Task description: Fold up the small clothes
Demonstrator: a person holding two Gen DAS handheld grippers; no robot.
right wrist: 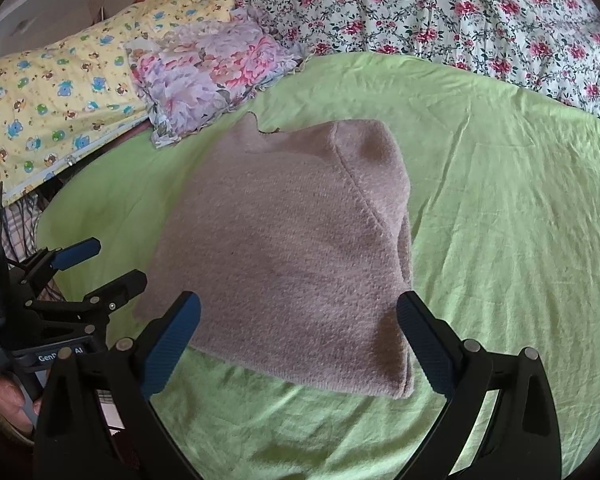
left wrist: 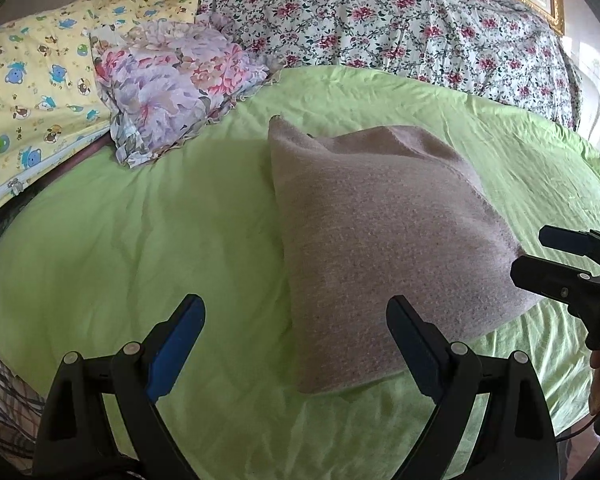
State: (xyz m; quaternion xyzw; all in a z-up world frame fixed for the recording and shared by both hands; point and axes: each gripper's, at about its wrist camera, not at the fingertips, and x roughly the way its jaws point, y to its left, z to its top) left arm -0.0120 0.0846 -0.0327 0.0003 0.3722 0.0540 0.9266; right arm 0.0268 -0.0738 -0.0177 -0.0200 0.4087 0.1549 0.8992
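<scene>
A folded mauve knit garment (left wrist: pixel 384 240) (right wrist: pixel 292 240) lies on the green bed sheet (left wrist: pixel 140 240) (right wrist: pixel 500 220), its near edge close to both grippers. My left gripper (left wrist: pixel 296 332) is open just before the garment's near left corner, with nothing between its blue pads. My right gripper (right wrist: pixel 300 328) is open over the garment's near edge, also holding nothing. In the left wrist view the right gripper (left wrist: pixel 536 256) shows at the right edge beside the garment; in the right wrist view the left gripper (right wrist: pixel 112 264) shows at the left.
A small floral pillow (left wrist: pixel 172 84) (right wrist: pixel 208 76) lies beyond the garment to the left. A yellow bear-print quilt (left wrist: pixel 32 80) (right wrist: pixel 60 92) is at far left, a rose-print quilt (left wrist: pixel 400 20) (right wrist: pixel 460 12) along the back. A hand (right wrist: pixel 8 400) holds the left tool.
</scene>
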